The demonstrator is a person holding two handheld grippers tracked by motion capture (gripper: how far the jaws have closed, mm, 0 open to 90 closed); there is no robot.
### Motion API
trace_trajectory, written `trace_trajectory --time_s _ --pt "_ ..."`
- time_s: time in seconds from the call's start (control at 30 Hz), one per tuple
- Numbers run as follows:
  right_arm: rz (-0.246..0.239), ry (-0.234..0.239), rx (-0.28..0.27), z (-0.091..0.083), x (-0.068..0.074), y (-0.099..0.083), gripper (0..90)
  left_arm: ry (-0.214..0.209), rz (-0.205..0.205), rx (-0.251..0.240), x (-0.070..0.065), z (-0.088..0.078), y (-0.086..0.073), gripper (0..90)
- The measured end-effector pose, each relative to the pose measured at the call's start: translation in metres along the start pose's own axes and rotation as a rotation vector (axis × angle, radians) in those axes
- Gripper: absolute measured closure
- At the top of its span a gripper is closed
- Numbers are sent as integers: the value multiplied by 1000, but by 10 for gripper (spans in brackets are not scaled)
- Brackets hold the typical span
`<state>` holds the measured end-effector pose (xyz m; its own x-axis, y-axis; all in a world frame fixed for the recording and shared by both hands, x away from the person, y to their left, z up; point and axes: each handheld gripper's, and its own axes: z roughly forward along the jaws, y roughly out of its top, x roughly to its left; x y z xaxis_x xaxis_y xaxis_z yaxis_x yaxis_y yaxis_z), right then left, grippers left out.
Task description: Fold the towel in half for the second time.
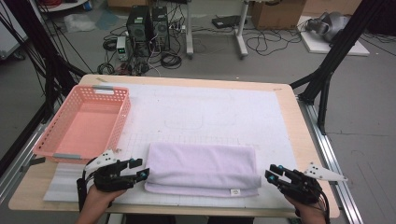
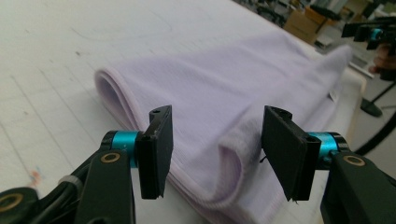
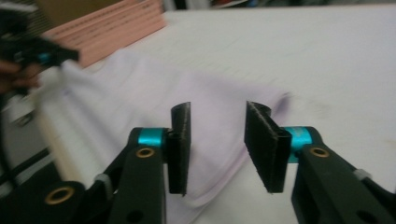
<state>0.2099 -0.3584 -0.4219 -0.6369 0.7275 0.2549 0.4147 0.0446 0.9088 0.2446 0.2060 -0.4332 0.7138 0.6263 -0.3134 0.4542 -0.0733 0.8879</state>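
Flanking the folded lilac towel [image 1: 203, 168], left hand-held gripper [image 1: 140, 169] and right hand-held gripper [image 1: 273, 172], jaws apart.

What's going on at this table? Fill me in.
A person works on a folded lilac towel lying on the white mat with two hand-held grippers. The left gripper sits at the towel's left end and the right gripper at its right end, both with jaws open and gripping nothing. A pink basket stands empty at the left.

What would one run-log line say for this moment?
towel: folded, flat on table | left hand-held gripper: open at its left end | right hand-held gripper: open at its right end | basket: empty
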Motion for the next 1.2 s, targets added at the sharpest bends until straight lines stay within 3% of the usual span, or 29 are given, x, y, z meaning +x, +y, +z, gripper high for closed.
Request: trace_trajectory --time_s 0.07,0.13,0.17,0.27,0.4,0.43,0.47,0.5,0.53,0.57,0.6,0.63,0.67,0.7,0.8,0.83,0.9,0.97,1.07,1.1,1.13,1.2 --pt "20 -66 -4 5 -4 2 575 15 2 -7 3 4 5 420" --pt "24 -92 1 8 -4 3 568 18 1 -9 5 8 8 416" --pt "22 -148 22 19 -8 5 531 23 1 -10 6 11 10 413" --pt "0 -169 49 29 -10 7 527 69 10 4 14 23 15 411" --pt "-33 -185 100 57 -12 13 538 108 -21 7 27 35 20 420" --pt "-33 -185 100 57 -12 13 538 113 -33 10 29 38 20 420" --pt "-25 -167 144 72 -15 13 549 121 -37 63 33 44 21 473" --pt "-25 -167 144 72 -15 13 549 121 -37 63 33 44 21 497" --pt "-21 -167 167 77 -16 12 550 112 -34 104 35 49 19 497" --pt "0 -149 241 91 -18 9 626 111 -29 128 35 52 18 616" --pt "0 -149 241 91 -18 9 626 111 -38 168 36 56 16 616" --pt "-5 -139 268 95 -19 8 708 111 -48 190 37 59 15 685" --pt "0 -141 257 97 -20 11 811 124 -30 188 37 60 15 838" --pt "0 -141 257 97 -20 11 811 124 -30 188 37 60 15 845" --pt "-12 -168 229 99 -20 18 830 128 -25 159 41 58 20 854" --pt "-21 -175 218 100 -21 19 831 132 -29 116 45 57 25 856" --pt "-20 -198 212 103 -23 21 831 149 -35 94 47 59 27 857" --pt "-12 -200 227 105 -25 21 829 175 -26 107 49 62 28 858" --pt "-5 -212 233 106 -27 21 810 179 -49 122 52 65 27 857" --pt "13 -224 241 106 -27 21 760 183 -63 128 53 66 27 848" --pt "26 -245 241 104 -29 22 674 203 -55 135 53 67 26 797" --pt "73 -275 188 99 -33 24 514 226 -28 123 55 68 25 569"
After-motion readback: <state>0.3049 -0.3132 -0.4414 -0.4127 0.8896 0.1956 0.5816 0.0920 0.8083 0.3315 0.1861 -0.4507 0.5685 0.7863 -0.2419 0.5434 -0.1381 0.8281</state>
